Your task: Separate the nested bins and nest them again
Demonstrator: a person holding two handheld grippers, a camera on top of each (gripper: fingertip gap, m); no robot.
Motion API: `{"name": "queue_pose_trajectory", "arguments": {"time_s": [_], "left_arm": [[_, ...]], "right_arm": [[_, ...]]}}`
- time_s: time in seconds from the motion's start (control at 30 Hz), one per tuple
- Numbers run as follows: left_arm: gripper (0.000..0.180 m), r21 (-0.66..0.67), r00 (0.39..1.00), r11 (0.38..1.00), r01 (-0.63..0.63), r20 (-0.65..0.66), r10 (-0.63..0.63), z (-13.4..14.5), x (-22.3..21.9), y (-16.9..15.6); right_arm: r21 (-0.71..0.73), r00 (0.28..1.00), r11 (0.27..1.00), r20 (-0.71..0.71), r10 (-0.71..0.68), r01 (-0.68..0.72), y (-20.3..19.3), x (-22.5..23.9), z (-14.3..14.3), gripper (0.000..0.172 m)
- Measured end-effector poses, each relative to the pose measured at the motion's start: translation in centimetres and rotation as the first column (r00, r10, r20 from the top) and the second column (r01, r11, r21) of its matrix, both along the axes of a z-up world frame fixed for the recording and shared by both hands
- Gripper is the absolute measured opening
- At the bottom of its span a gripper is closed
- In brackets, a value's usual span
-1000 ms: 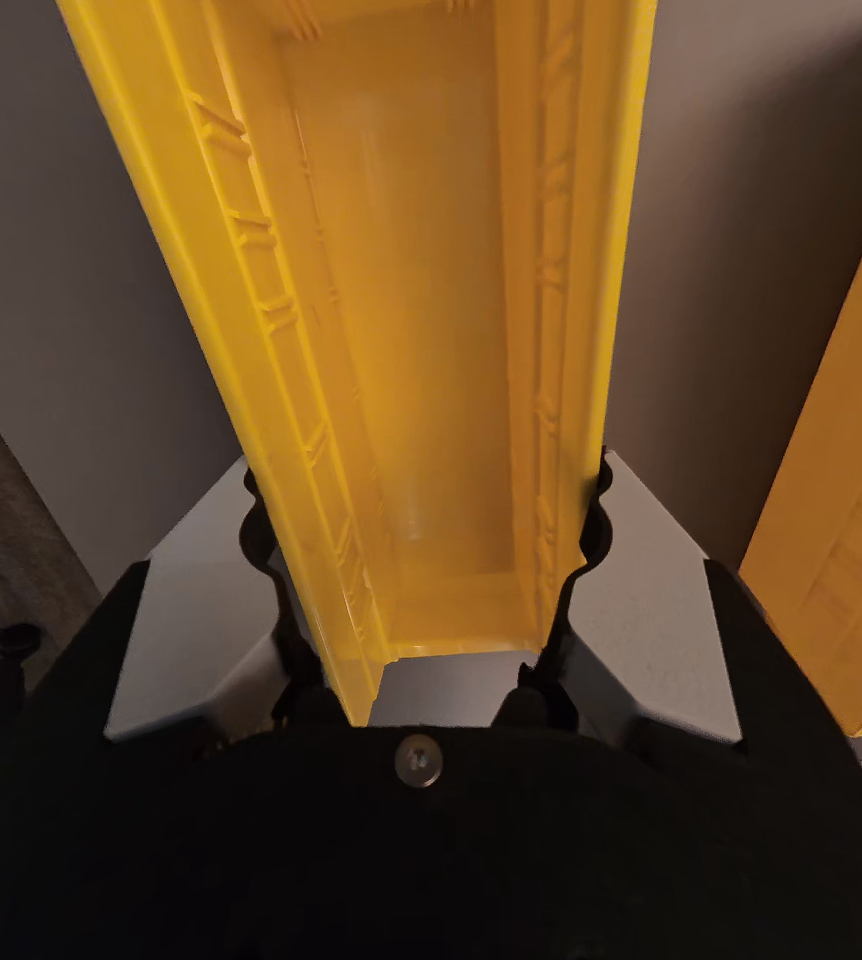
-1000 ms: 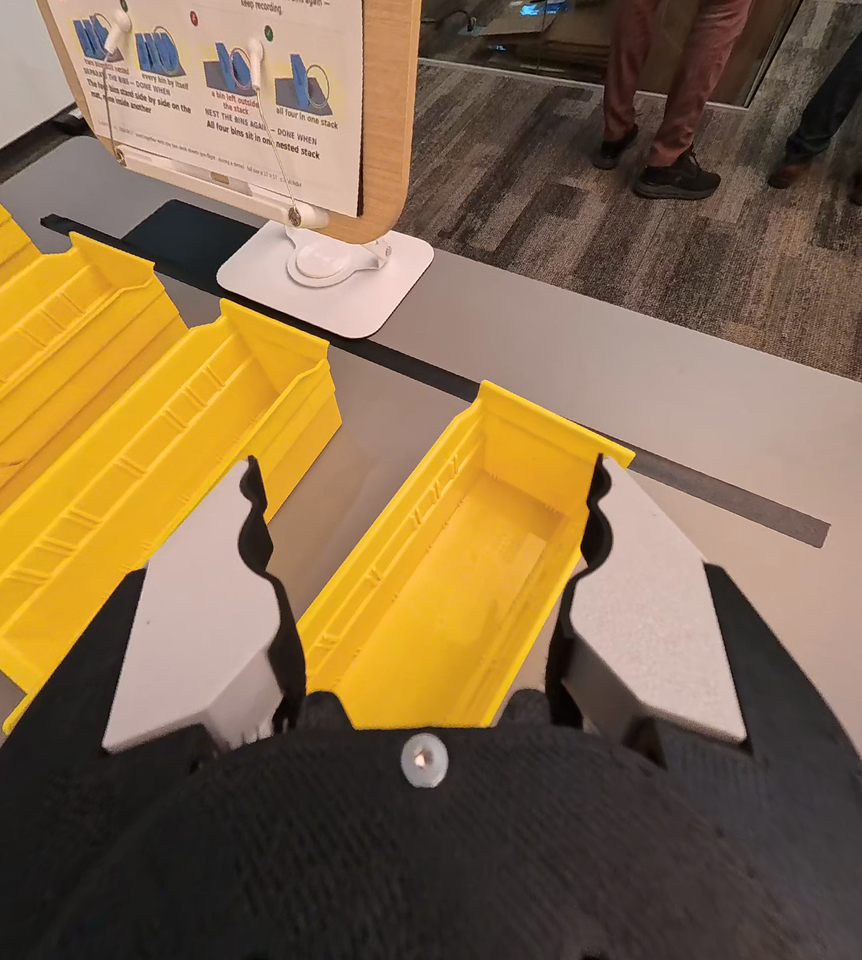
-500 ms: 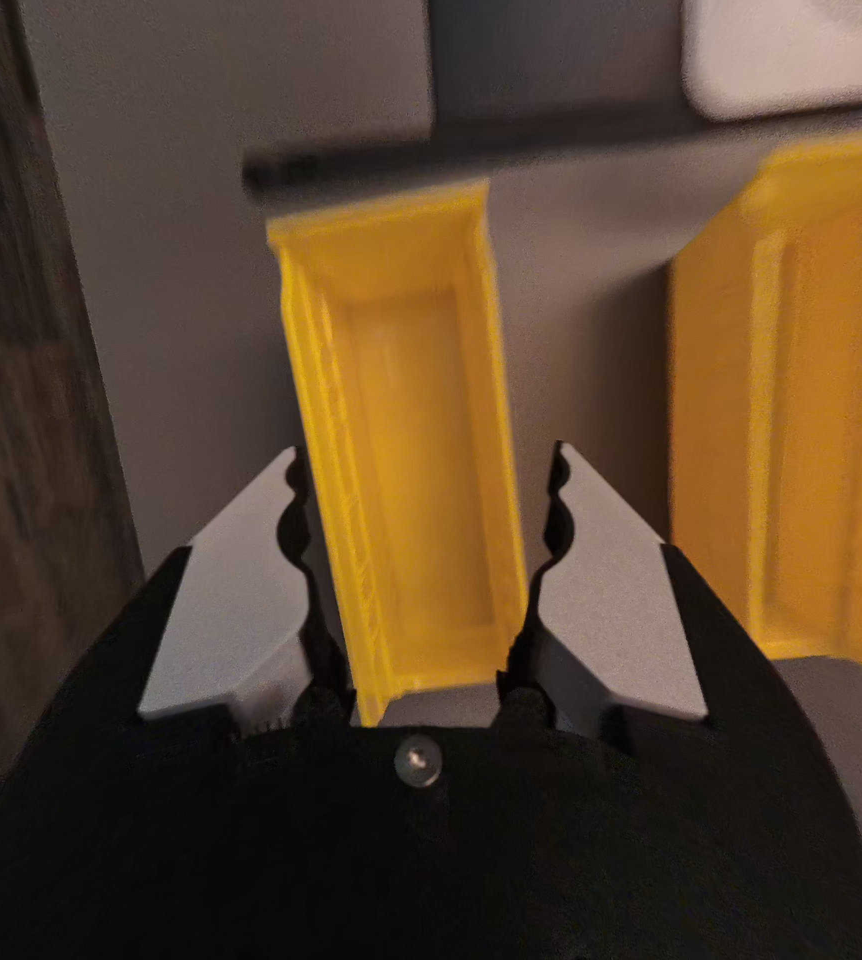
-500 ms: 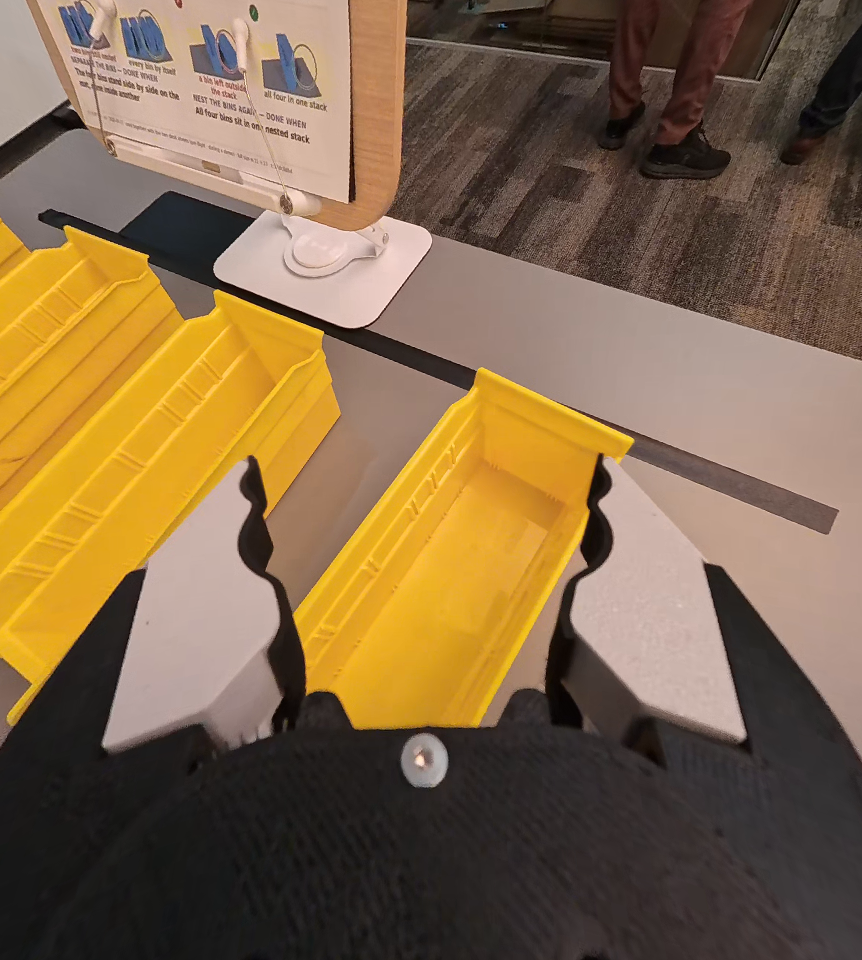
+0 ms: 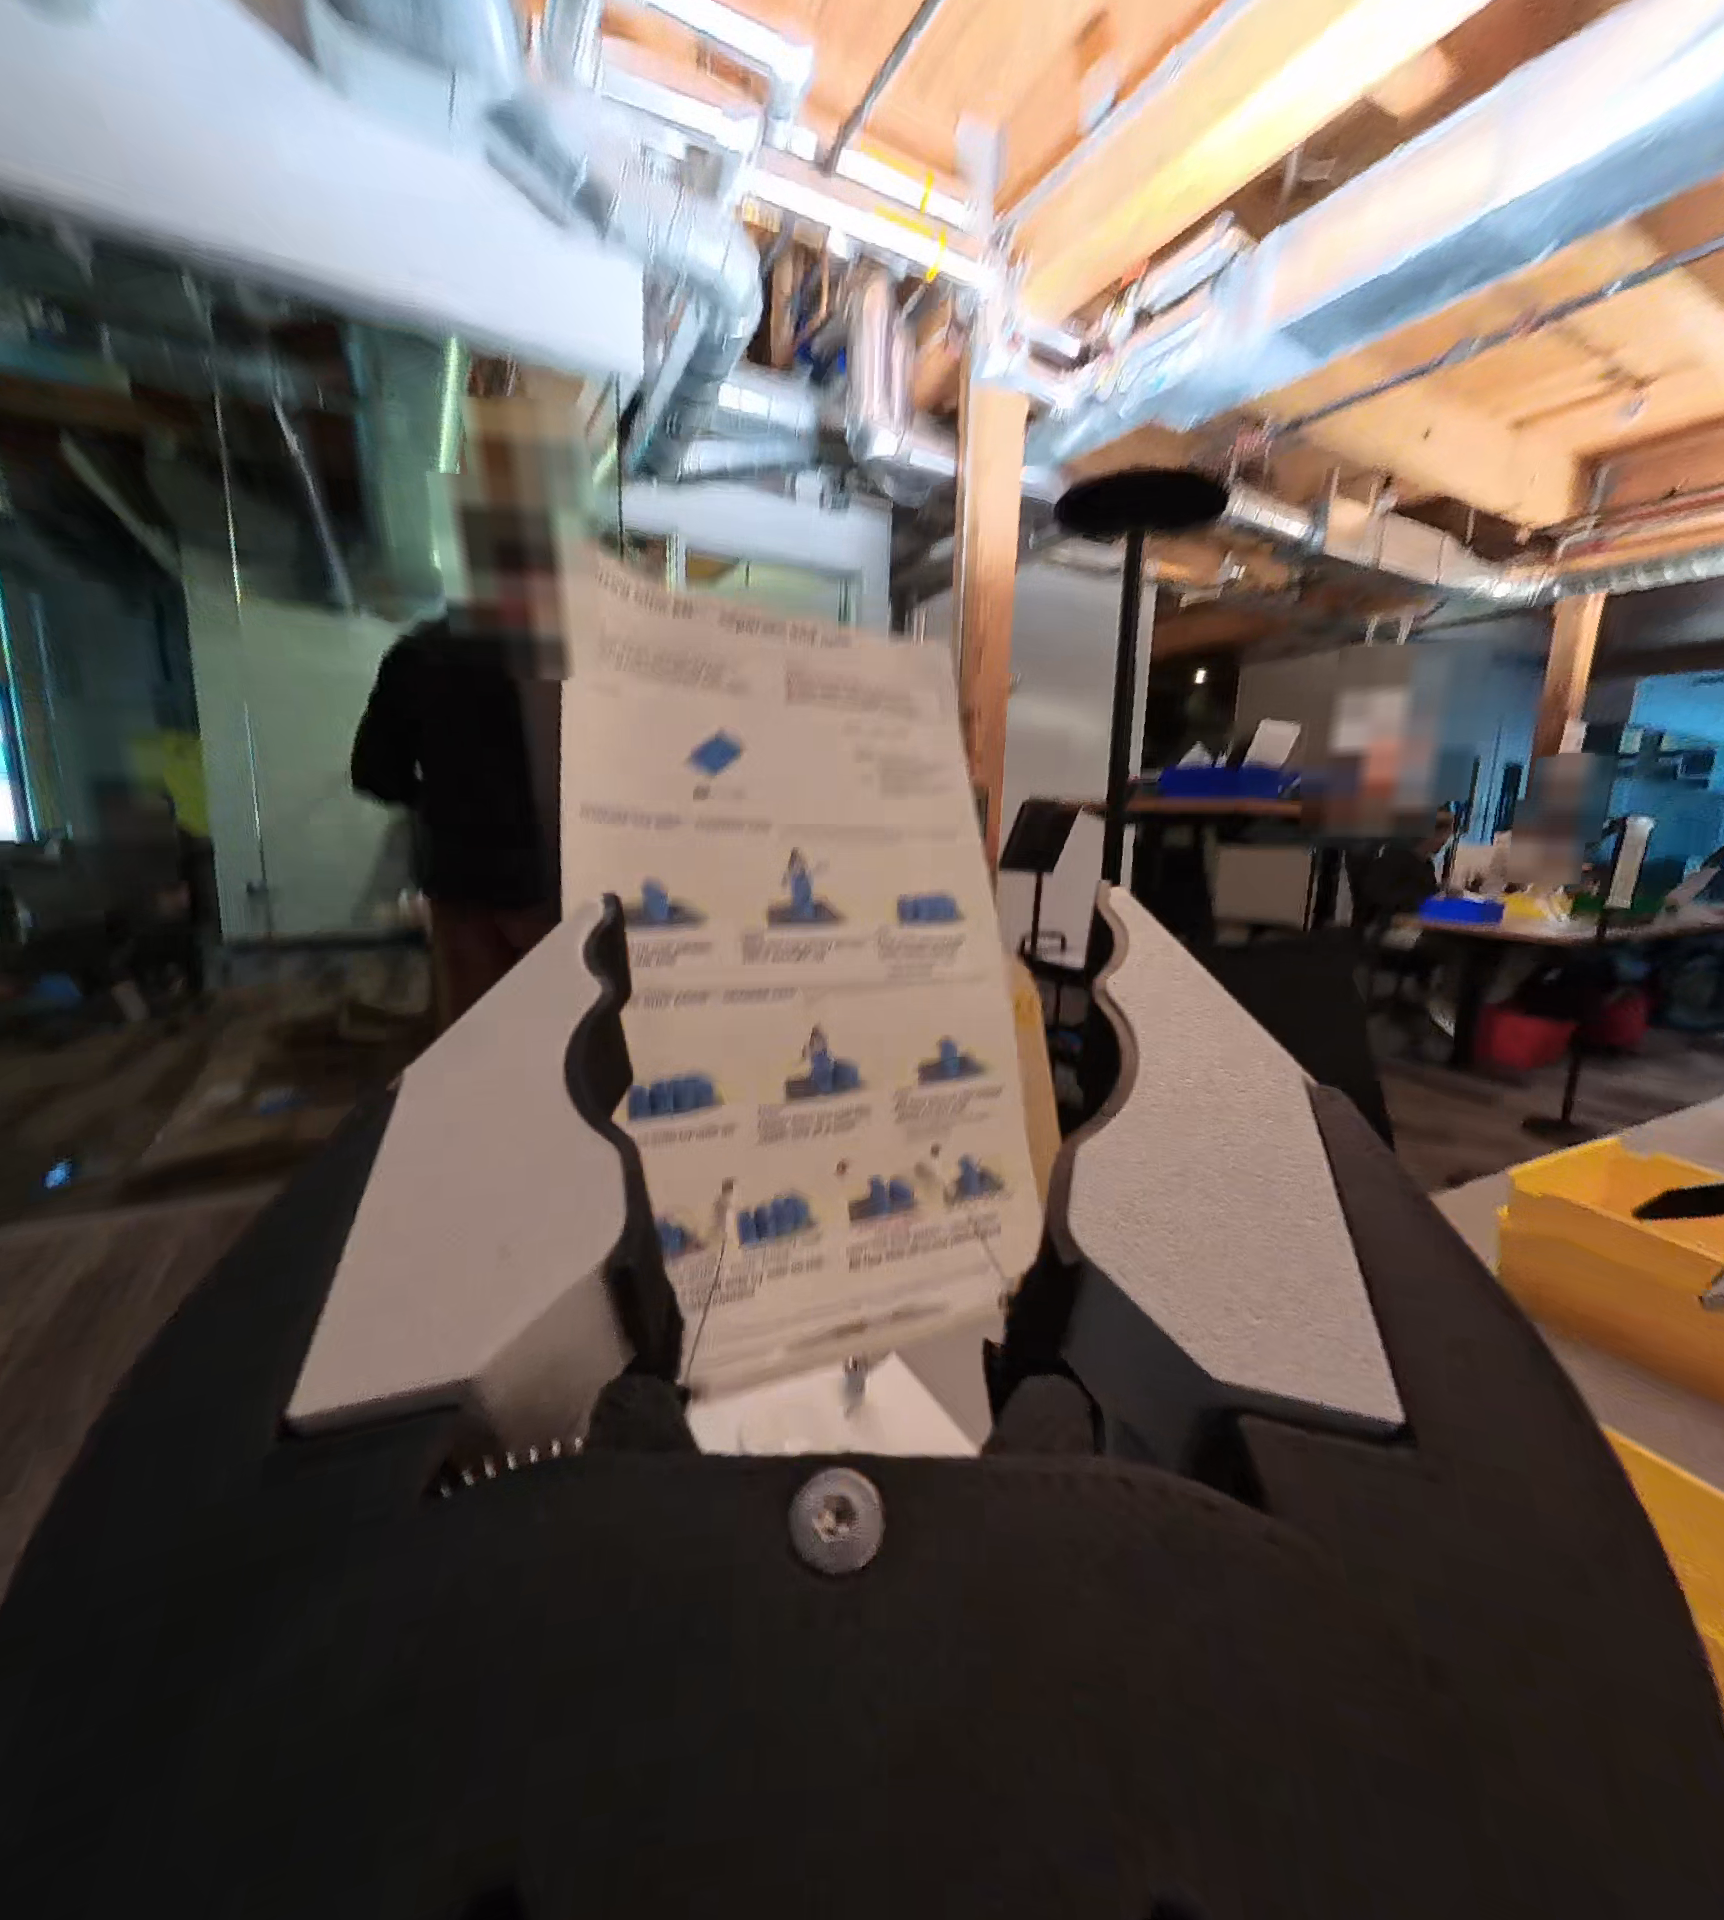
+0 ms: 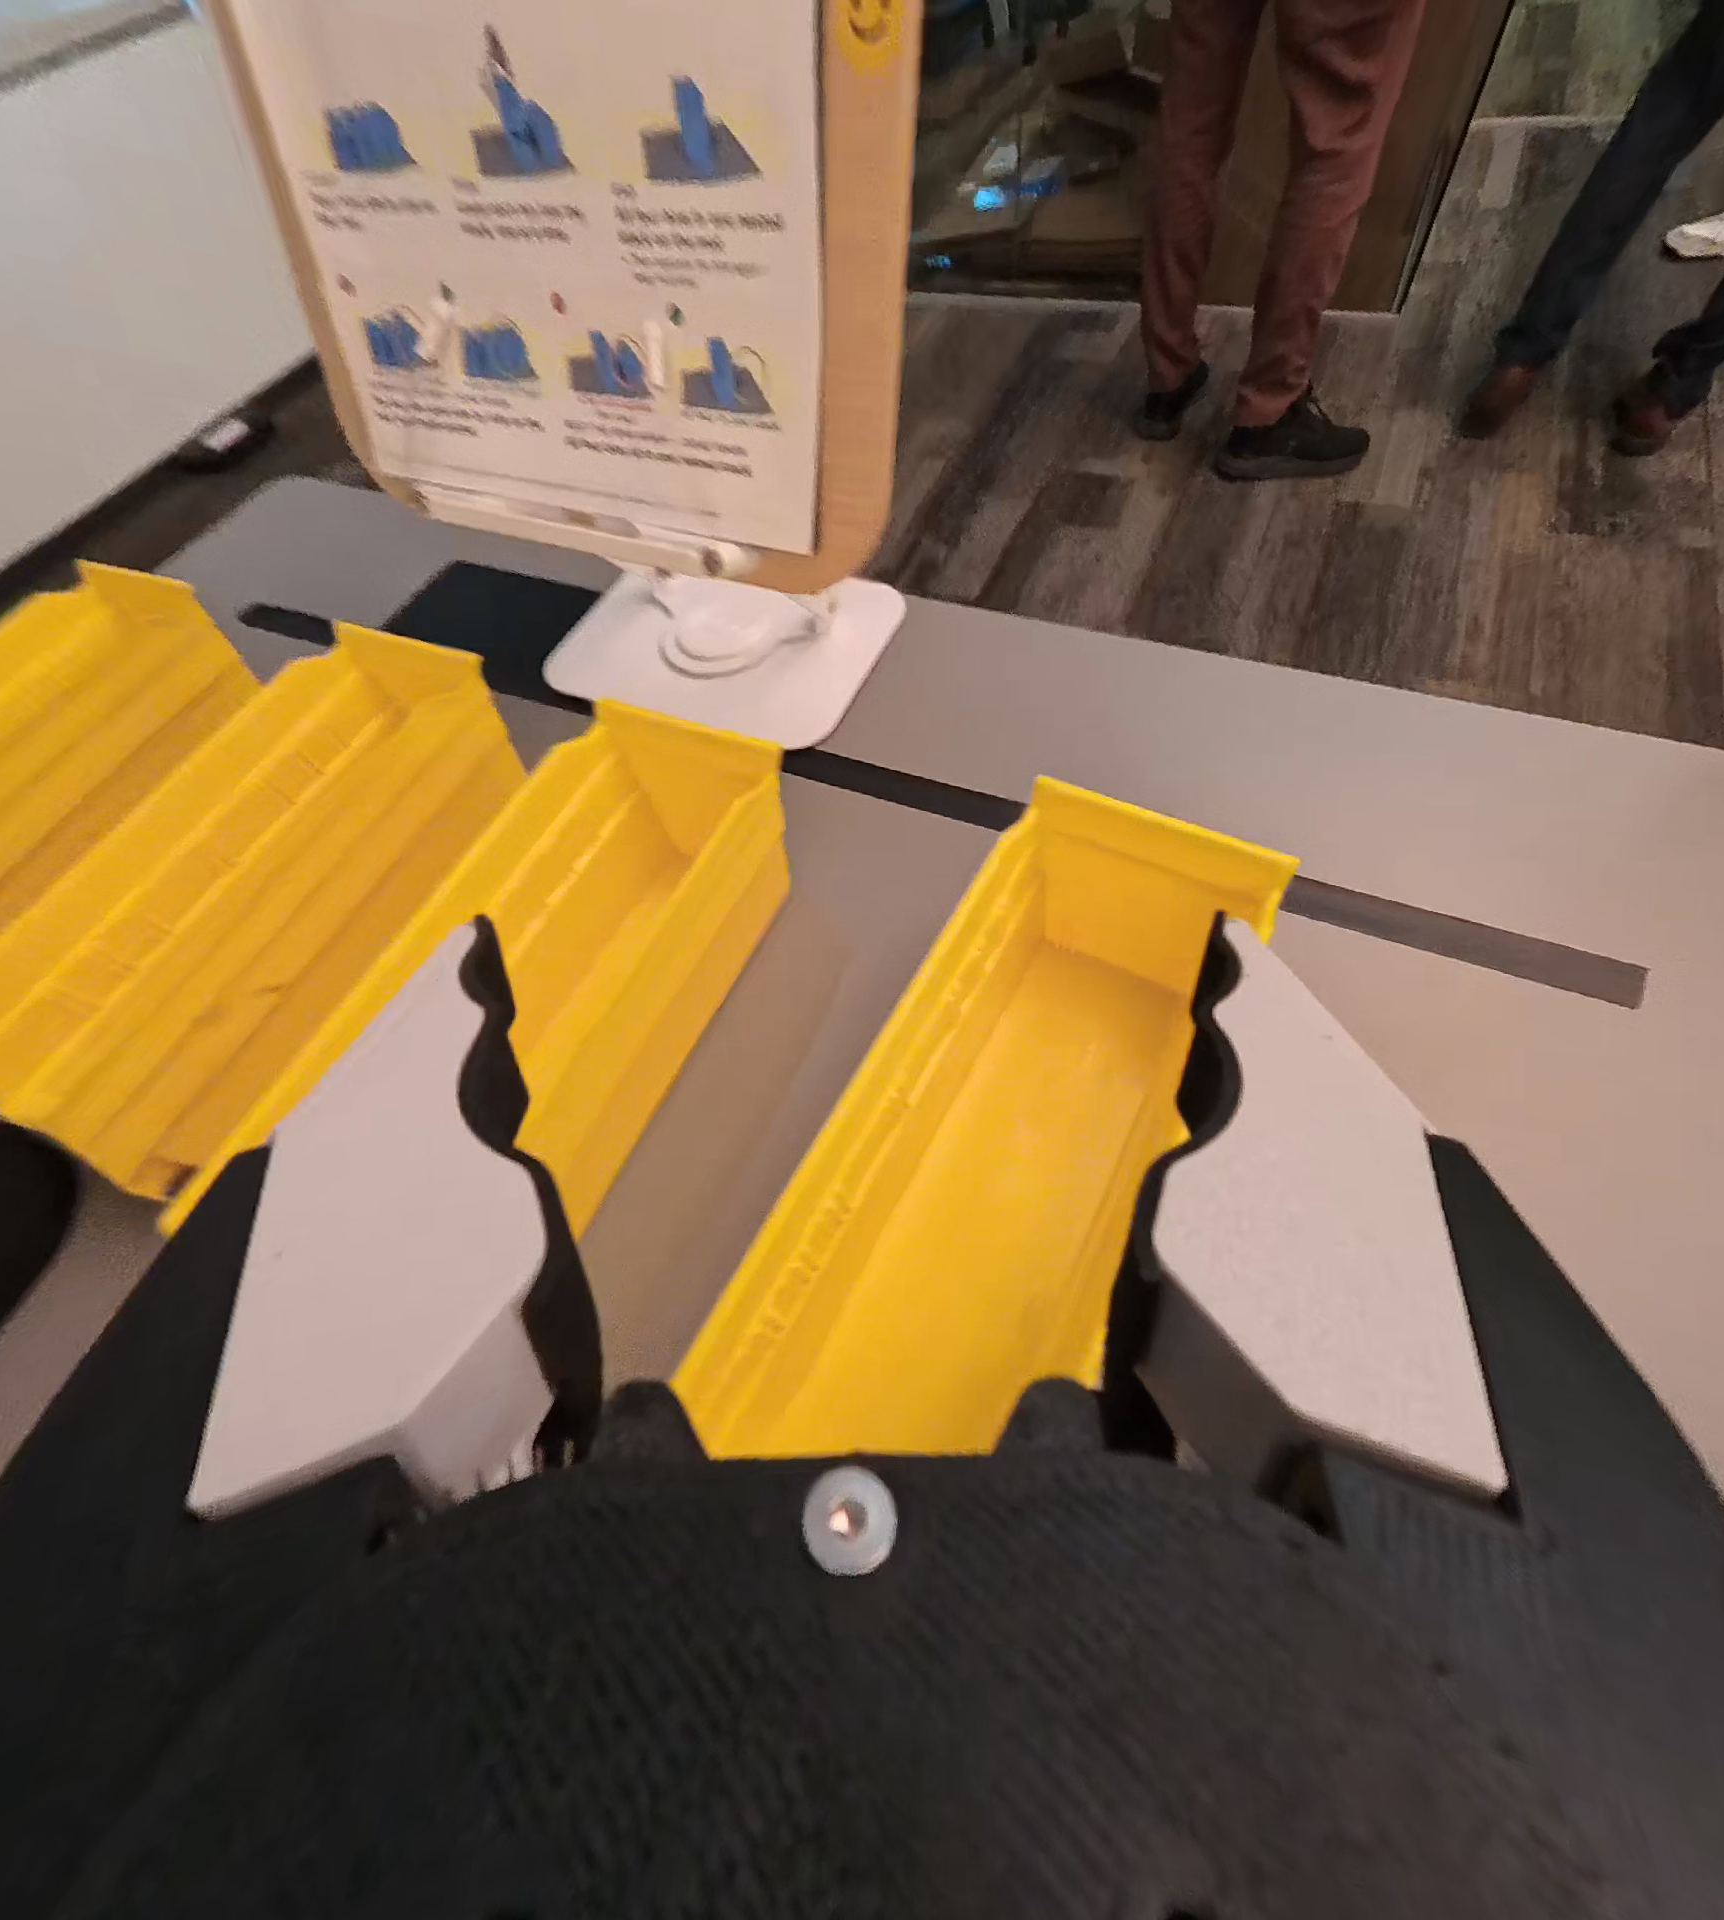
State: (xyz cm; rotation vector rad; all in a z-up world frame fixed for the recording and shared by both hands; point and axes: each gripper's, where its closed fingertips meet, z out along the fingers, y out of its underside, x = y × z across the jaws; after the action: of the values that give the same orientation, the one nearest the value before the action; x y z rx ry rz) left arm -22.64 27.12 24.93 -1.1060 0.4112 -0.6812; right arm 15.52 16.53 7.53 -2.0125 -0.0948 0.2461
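Bins (image 6: 951, 1143): four now apart on bench (image 6: 1460, 831) | my left gripper (image 5: 853, 997) swung up off its bin, jaws spread, empty | right gripper (image 6: 842, 1039) jaws spread over rightmost bin | re-nesting next, I judge

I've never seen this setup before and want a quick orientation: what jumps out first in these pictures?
Four bright yellow bins stand apart, side by side on the grey table, the rightmost between the fingers of the open right claw. Behind them an illustrated instruction board stands on a white base. The left claw, open and empty, points up at that board.
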Motion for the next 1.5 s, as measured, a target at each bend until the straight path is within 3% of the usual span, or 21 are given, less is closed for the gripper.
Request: {"name": "queue_pose_trajectory", "arguments": {"time_s": [0.1, 0.2, 0.27, 0.47, 0.53, 0.67, 0.83, 1.03, 1.27, 1.5], "left_arm": [[0.083, 0.061, 1.0, 0.998, -0.028, -0.014, 0.028, 1.2, 0.3, -2.2], [0.079, 0.052, 0.998, 0.999, -0.011, -0.061, 0.014, 0.1, 0.7, -3.4], [0.075, 0.021, 0.994, 1.0, -0.018, -0.112, 0.02, -1.6, 0.8, -3.1], [0.082, -0.09, 0.957, 0.993, -0.079, -0.286, 0.05, -5.3, 1.0, -0.1], [0.083, -0.143, 0.952, 0.987, -0.07, -0.306, 0.023, -6.1, 0.9, 0.2], [0.083, -0.238, 0.967, 0.966, 0.103, -0.205, -0.153, -5.9, 1.2, -1.0], [0.083, -0.266, 0.958, 0.956, 0.125, -0.218, -0.186, -6.0, 0.2, -1.9], [0.083, -0.284, 0.946, 0.936, 0.209, -0.183, -0.267, -5.4, -0.7, -3.6], [0.08, -0.316, 0.948, 0.917, 0.243, -0.125, -0.294, -5.4, -2.0, -3.7], [0.079, -0.306, 0.947, 0.914, 0.268, -0.091, -0.308, -4.8, -3.4, -4.5]], "right_arm": [[0.011, 1.0, 1.0, -0.008, -0.025, 0.025, -1.4, -1.9, 1.3, 0.131], [-0.027, 0.998, 0.997, 0.025, -0.065, 0.066, -1.6, -3.6, 2.2, 0.132], [-0.088, 0.997, 0.994, 0.046, -0.067, 0.071, -1.1, -5.5, 2.3, 0.135], [-0.23, 0.997, 0.97, 0.029, -0.07, 0.074, 2.7, -12.7, 1.2, 0.143], [-0.301, 0.995, 0.948, 0.045, -0.094, 0.103, 4.2, -14.4, -0.7, 0.146], [-0.461, 0.984, 0.87, 0.107, -0.142, 0.175, 6.4, -16.5, -6.4, 0.151], [-0.62, 0.958, 0.731, 0.214, -0.189, 0.283, 6.9, -16.7, -13.5, 0.151], [-0.739, 0.948, 0.596, 0.223, -0.225, 0.315, 5.8, -16.4, -18.8, 0.152], [-0.792, 0.957, 0.542, 0.183, -0.226, 0.28, 5.4, -16.8, -18.5, 0.118], [-0.82, 0.958, 0.52, 0.111, -0.263, 0.238, 5.1, -17.8, -15.9, 0.114]]}}
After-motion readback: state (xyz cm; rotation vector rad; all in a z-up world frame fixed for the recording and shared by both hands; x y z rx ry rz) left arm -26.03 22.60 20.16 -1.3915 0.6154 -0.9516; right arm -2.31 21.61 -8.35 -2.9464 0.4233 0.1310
